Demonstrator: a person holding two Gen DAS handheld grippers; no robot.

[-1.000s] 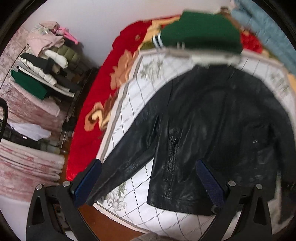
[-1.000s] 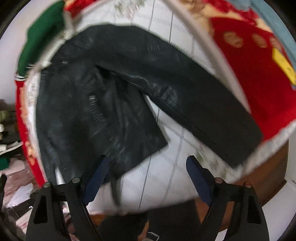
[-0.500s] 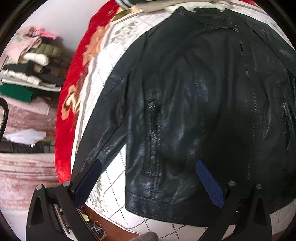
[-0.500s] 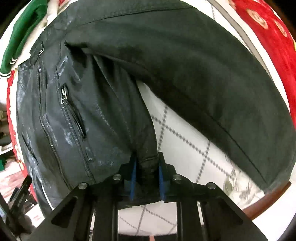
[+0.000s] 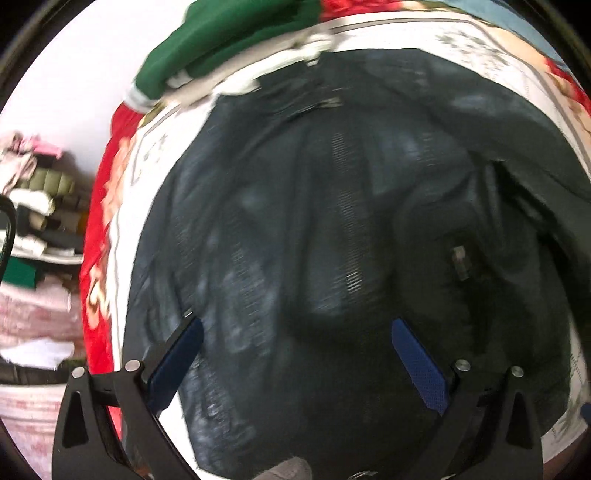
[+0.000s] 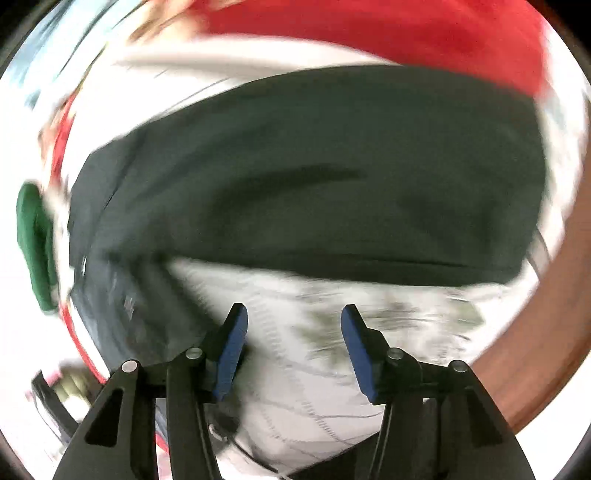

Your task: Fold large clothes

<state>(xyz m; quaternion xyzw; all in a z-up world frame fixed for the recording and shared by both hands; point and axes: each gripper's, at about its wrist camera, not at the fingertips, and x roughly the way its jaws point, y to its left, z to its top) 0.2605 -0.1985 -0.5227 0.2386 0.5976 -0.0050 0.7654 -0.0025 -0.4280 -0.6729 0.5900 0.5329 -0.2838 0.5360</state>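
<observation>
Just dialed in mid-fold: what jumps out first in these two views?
The black jacket fills the left view, spread on the white quilt, with the left tongs open over it. A green garment lies beyond the collar. In the blurred right view the right tongs are open and empty over quilt, below a jacket sleeve.

no readable text, no labels, brands or nos. anywhere in either view, black jacket shows zips only, small metal tab blank, quilt has floral print only, right view too blurred to tell more
</observation>
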